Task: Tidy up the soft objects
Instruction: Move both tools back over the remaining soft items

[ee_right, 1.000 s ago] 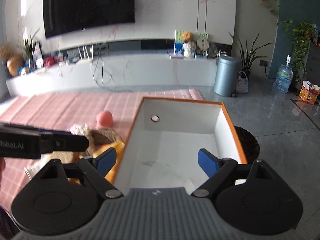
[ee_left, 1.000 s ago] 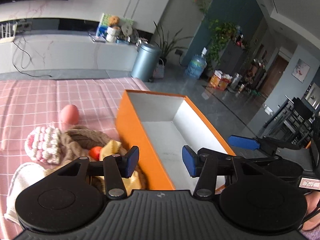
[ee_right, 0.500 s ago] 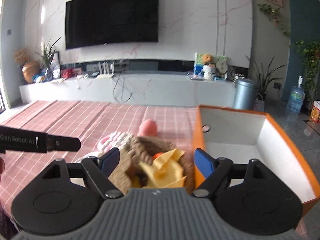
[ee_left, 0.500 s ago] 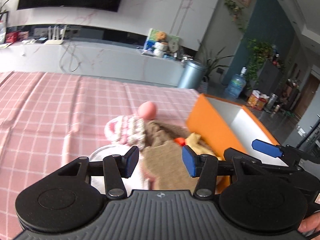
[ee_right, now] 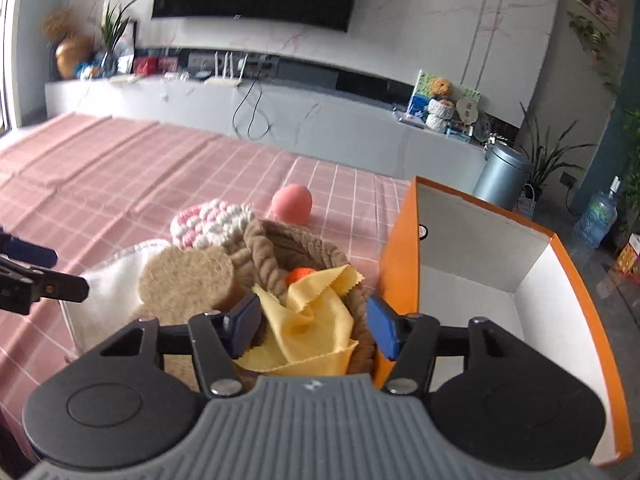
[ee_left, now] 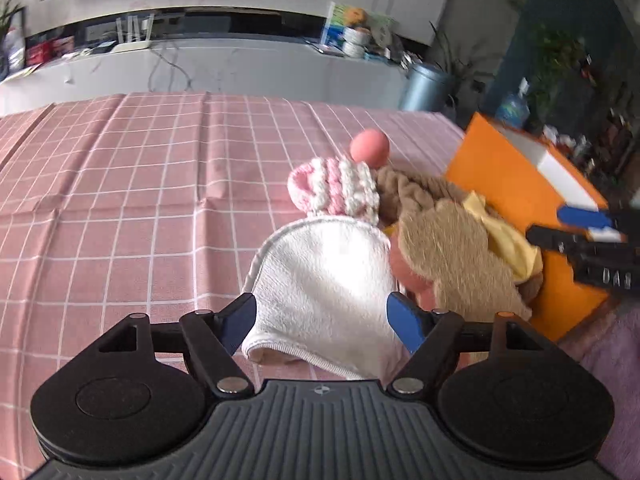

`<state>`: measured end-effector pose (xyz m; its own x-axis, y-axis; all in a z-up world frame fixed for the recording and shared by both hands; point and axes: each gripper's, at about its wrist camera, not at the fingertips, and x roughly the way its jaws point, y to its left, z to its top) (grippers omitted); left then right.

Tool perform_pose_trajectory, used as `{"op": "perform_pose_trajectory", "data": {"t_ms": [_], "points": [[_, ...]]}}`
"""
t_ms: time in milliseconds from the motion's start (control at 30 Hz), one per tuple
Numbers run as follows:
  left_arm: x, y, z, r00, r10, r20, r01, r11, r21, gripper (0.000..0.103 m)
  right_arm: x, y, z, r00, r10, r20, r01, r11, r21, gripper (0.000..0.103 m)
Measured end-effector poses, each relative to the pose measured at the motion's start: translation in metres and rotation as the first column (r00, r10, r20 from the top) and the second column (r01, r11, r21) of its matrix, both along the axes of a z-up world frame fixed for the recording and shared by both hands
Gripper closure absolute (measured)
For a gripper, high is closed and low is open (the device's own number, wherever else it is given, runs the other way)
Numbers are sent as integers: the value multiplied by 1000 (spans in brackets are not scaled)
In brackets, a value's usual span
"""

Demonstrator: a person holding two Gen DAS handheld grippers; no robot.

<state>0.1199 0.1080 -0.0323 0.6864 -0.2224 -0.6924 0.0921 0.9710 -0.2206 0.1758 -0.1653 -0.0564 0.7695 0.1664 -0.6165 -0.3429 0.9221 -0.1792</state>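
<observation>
A pile of soft things lies on the pink checked cloth beside an orange box (ee_right: 496, 280). The white towel (ee_left: 324, 280) is nearest my left gripper (ee_left: 322, 322), which is open with its jaws around the towel's near edge. Beside it lie a tan felt piece (ee_left: 456, 252), a pink-and-white knit piece (ee_left: 336, 186), a brown braided rope basket (ee_right: 296, 248) and a pink ball (ee_left: 369, 148). My right gripper (ee_right: 314, 326) is open over a yellow cloth (ee_right: 316, 320) lying in the basket by a small orange ball (ee_right: 299, 274). The box (ee_left: 520, 200) is empty.
The pink checked tablecloth (ee_left: 120, 200) stretches left and far of the pile. The box stands at the table's right end, by the floor. A white TV counter (ee_right: 280, 104) and a grey bin (ee_right: 502, 176) stand beyond the table.
Both grippers swung left from over the box to the pile. The left one now straddles the white towel and has opened wider; the right one hangs over the yellow cloth.
</observation>
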Motion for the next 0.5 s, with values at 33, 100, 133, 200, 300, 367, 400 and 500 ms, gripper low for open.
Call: {"op": "perform_pose_trajectory", "data": {"t_ms": [33,100,133,200,300,367,400,500], "points": [[0,-2,-2,1000,-26,-5,26,999,18,15,3,-1,-1,1000,10,-10,-10,1000,-13,45],[1,-6,-8,998,-60,-30,62,996,58,15,10,-2,-3,999,43,-33,-44,998,-38,45],[4,-8,-13,997,-62,-47,65,995,71,15,13,-1,-4,997,59,-46,-62,997,-53,45],[6,-10,-19,995,-61,-74,68,994,89,15,17,0,-5,994,89,-64,-94,993,-75,45],[8,-14,-25,996,-53,-79,62,992,113,14,26,1,-7,986,127,-109,-138,986,-93,45],[12,-17,-29,995,-47,-86,58,991,123,14,32,2,-8,980,143,-139,-158,983,-99,45],[12,-20,-31,995,-44,-88,56,989,138,13,36,2,-9,976,149,-157,-166,981,-102,45],[13,-35,-39,996,-53,-73,69,969,238,8,45,6,-9,964,173,-202,-197,974,-109,45]]}}
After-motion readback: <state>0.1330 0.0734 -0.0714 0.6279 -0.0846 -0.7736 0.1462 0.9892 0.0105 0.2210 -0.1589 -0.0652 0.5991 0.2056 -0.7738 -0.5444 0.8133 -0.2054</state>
